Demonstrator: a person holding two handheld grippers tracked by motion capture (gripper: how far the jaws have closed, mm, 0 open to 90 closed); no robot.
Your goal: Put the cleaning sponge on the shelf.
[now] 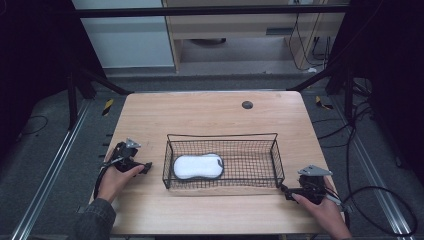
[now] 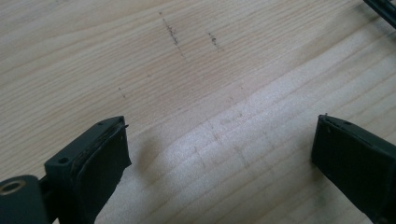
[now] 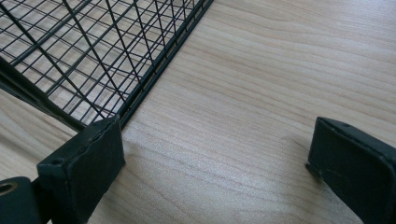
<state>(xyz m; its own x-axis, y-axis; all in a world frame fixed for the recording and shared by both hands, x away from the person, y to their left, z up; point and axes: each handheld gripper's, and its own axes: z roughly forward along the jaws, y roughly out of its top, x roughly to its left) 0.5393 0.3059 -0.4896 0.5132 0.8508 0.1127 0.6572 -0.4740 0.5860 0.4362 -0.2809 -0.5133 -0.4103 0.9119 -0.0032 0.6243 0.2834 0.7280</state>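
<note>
A light wooden table [image 1: 210,117] with visible grain carries everything here. A black wire-mesh basket [image 1: 260,162] stands directly on it, slightly toward six o'clock of the centre, its long side running from nine to three o'clock. A small dark round grommet [image 1: 247,104] sits in the tabletop at about twelve o'clock, well apart from the basket. In the left gripper view the bare wood [image 2: 196,84] shows faint dark scuff marks [image 2: 170,32]; in the right gripper view the basket's corner [image 3: 140,88] rests flat on the boards.
</note>
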